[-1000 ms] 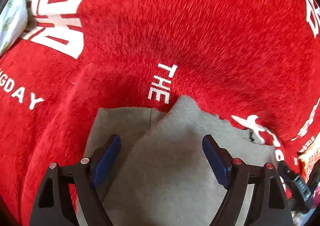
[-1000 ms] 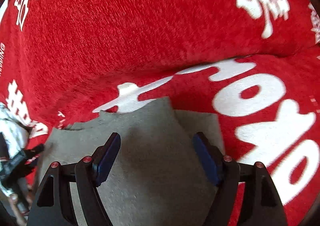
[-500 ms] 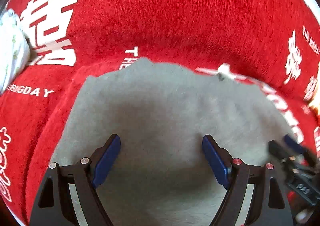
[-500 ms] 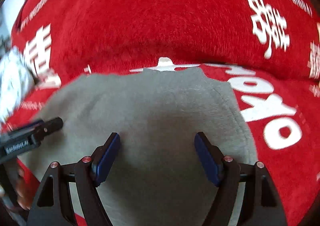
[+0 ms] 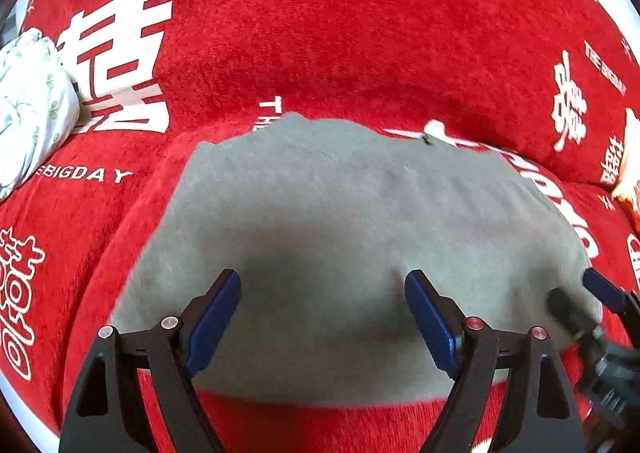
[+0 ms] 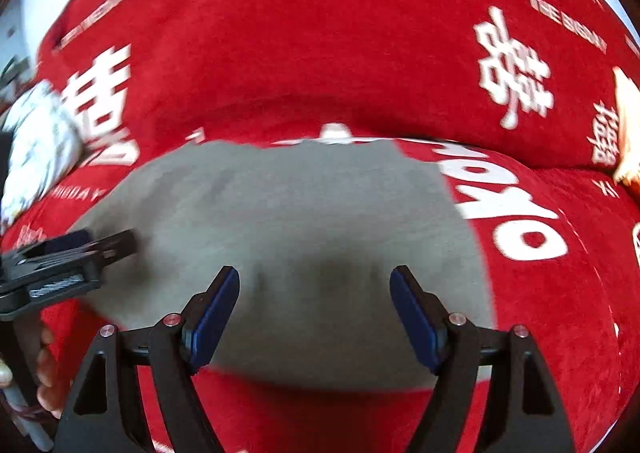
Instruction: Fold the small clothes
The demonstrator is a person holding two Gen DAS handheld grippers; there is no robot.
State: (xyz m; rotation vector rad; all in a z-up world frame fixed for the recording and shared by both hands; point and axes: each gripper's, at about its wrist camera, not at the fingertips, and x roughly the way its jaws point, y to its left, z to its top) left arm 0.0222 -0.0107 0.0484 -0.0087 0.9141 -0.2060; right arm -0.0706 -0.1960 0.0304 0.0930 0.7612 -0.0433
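Observation:
A small grey garment [image 5: 340,221] lies flat and folded on a red cover with white lettering [image 5: 320,33]. It also shows in the right wrist view [image 6: 288,213]. My left gripper [image 5: 322,317] is open and empty, held above the garment's near edge. My right gripper [image 6: 314,313] is open and empty too, above the near edge further right. The right gripper shows at the right edge of the left wrist view [image 5: 592,305]. The left gripper shows at the left of the right wrist view [image 6: 72,257].
A white cloth with green print [image 5: 28,105] lies bunched at the far left of the red cover, also in the right wrist view [image 6: 36,149]. A pale orange object [image 6: 626,133] sits at the far right edge.
Both grippers have drawn back and up from the grey garment. One second ago they were close over its folded corners; now the whole folded piece shows flat in front of them.

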